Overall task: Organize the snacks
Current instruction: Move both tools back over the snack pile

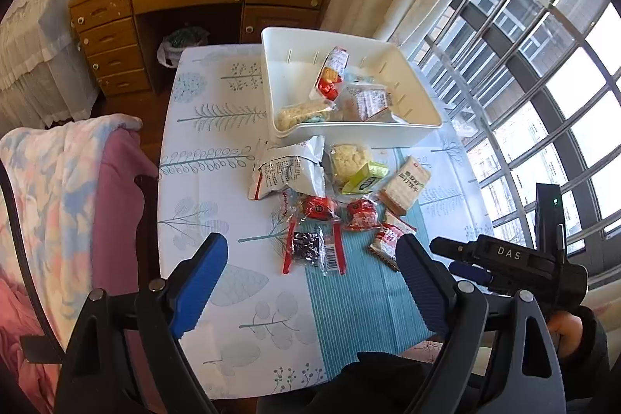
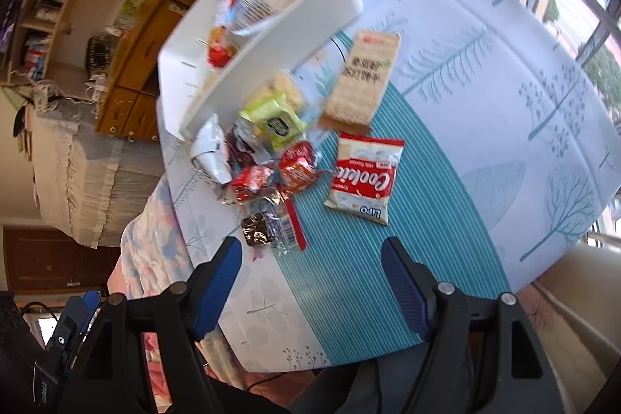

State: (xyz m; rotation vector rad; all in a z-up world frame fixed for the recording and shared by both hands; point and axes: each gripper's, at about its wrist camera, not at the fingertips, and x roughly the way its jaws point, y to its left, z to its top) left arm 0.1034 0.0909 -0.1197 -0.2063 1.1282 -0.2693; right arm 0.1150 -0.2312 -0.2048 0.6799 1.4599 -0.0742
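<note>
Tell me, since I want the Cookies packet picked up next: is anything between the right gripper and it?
Nothing visible. The right gripper is open above bare striped cloth, and the Cookies packet lies flat just ahead, apart from the red-wrapped snacks beside it.

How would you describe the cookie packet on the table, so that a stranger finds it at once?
Start at the white bin on the table, then look at the loose snacks lying before it on the teal striped cloth. The cookie packet lies flat at the window side of them, apart from the red wrappers; it alone is white with "Cookies" on a red band.
</note>
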